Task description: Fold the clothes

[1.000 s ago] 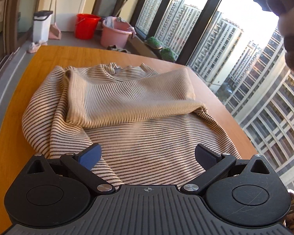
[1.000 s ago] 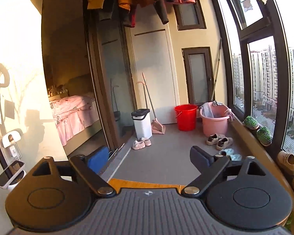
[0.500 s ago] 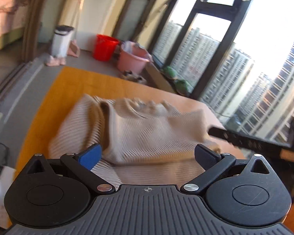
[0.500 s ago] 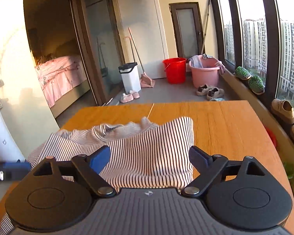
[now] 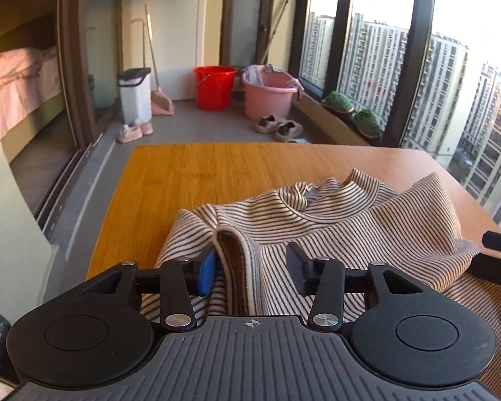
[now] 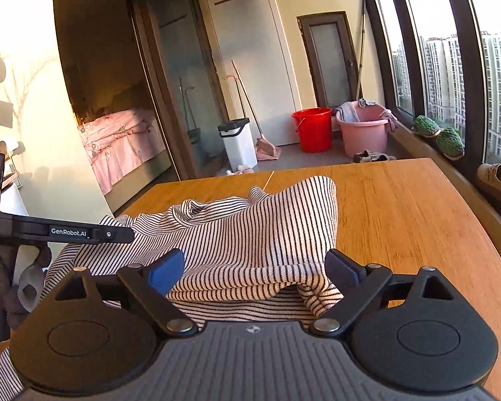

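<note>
A cream sweater with thin dark stripes (image 5: 350, 230) lies partly folded on the wooden table (image 5: 200, 173); it also shows in the right wrist view (image 6: 250, 234). My left gripper (image 5: 252, 272) is low over its left side, jaws partly closed around a raised fold (image 5: 237, 267) without pinching it. My right gripper (image 6: 255, 269) is open wide, its fingers either side of the folded front-right edge (image 6: 267, 284). The left gripper's body (image 6: 70, 232) shows at the left of the right wrist view.
Beyond the table's far edge is a floor with a white bin (image 5: 135, 95), red bucket (image 5: 214, 87), pink basin (image 5: 267, 95) and shoes (image 5: 277, 127). Windows run along the right. A sliding door and bed (image 5: 16, 80) are at the left.
Both grippers have come down to the sweater. The left has swung to its left side and narrowed around a fold. The right has dropped to the front-right edge, still open.
</note>
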